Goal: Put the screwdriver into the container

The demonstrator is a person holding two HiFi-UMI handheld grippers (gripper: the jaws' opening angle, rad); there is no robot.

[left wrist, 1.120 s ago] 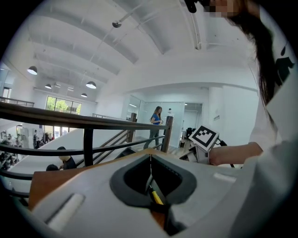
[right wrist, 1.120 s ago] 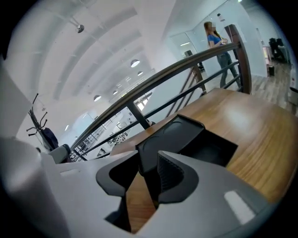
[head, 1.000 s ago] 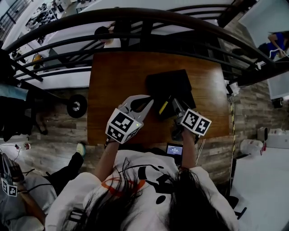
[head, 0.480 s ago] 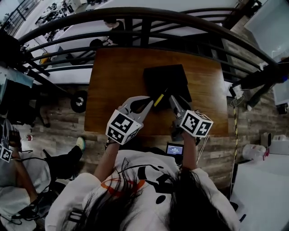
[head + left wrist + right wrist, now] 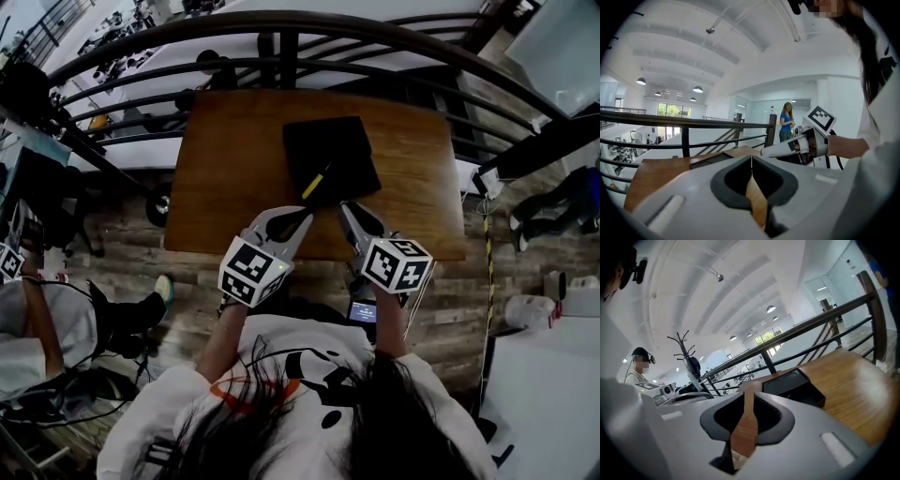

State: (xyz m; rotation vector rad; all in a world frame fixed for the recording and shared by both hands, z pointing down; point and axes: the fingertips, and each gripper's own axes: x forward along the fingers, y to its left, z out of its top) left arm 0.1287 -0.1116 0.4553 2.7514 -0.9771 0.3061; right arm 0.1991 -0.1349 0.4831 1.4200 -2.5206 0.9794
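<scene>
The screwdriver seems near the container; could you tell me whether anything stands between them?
Nothing visible does. The screwdriver lies at the container's near left corner, apparently over its rim.

We're in a white tee (image 5: 281,342) with a black and orange print on the front, short sleeves, and long dark hair (image 5: 403,422) over it. Our left gripper (image 5: 306,215) and right gripper (image 5: 346,207) are both pale grey shells with dark lining inside the jaws. Each one carries a cube (image 5: 251,272) of black-and-white square markers.
</scene>
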